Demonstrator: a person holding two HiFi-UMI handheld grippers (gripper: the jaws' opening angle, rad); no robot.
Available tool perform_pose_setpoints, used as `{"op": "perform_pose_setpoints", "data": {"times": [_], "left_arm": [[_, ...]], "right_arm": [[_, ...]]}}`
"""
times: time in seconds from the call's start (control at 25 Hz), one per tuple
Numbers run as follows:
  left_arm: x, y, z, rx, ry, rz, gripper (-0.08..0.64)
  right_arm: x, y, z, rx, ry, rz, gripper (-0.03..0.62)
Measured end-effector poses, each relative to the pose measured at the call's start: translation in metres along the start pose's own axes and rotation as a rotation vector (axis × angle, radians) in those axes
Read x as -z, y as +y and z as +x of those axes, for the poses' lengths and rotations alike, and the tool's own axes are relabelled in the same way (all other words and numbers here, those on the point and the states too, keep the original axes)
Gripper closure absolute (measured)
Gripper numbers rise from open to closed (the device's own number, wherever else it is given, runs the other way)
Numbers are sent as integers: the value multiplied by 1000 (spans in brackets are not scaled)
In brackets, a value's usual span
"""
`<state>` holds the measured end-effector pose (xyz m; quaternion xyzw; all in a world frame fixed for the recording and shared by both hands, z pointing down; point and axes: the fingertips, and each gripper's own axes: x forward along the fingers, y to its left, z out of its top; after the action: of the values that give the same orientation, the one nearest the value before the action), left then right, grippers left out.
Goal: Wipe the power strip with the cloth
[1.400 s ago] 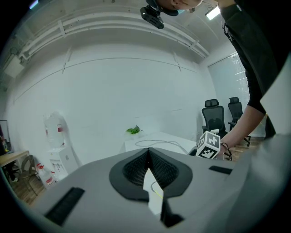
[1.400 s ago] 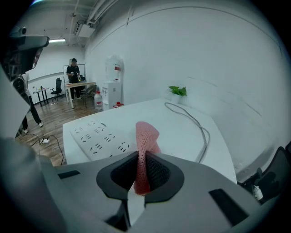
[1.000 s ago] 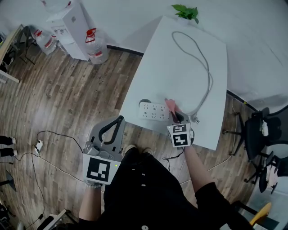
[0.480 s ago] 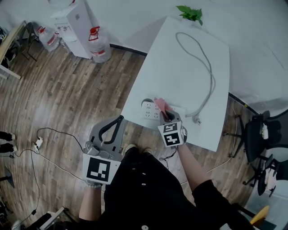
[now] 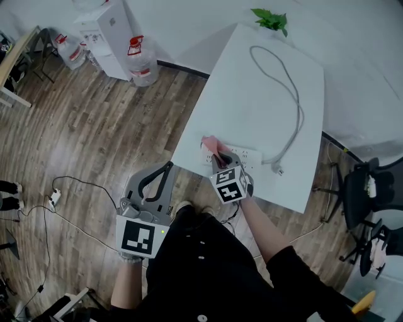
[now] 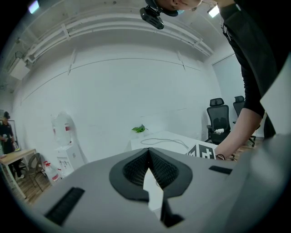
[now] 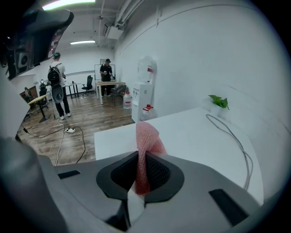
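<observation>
Grey and closed up, your left gripper (image 5: 165, 168) hangs over the wooden floor (image 5: 94, 126), off the near left corner of the table (image 5: 252, 107) and well apart from the work. In the left gripper view its jaws meet at the tips with nothing between them. Your left hand (image 5: 129, 255) holds it low beside your body, with the marker cube turned up toward your head.

Further right, your right gripper (image 5: 219, 160) is at the table's near edge, and your right forearm (image 5: 267, 233) reaches forward to it from your body. The right gripper view shows its jaws clamped on the pink cloth (image 7: 146, 141). A narrow band of it passes between the pads and a bunched fold sticks out past the tips.

From above, that fold lies on the left end of the white power strip (image 5: 247, 157), which sits along the near edge of the table. The gripper stands over the strip's left part, so only its right part shows bare. You cannot tell from these views how hard the cloth presses on it.

From the strip's right end the grey cable (image 5: 291, 88) runs away across the table in a long loop toward the far end, where a small green plant (image 5: 272, 19) stands.
</observation>
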<state>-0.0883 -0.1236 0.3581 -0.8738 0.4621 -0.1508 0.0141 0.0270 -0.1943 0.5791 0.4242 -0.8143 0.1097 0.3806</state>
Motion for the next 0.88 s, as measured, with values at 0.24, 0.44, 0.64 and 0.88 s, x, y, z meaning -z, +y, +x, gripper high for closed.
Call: {"op": "perform_pose_setpoints", "data": {"times": [0.24,0.44,0.64,0.88], "left_arm": [[2,4,-4,-10,0,-1,549],[2,4,-4,-11,4,-6,549],[2,3,-5,-12,-1,-5,549],[-1,-1,-5,4,-12,0,549]], "right_arm": [[-12,25,9,-59,-6,-58,537],[-18,42,13,-99,-8,-115,537],[-20,49,12,-106,-17,-132,537],[-24,39,-1,-86,-44,-90,537]]}}
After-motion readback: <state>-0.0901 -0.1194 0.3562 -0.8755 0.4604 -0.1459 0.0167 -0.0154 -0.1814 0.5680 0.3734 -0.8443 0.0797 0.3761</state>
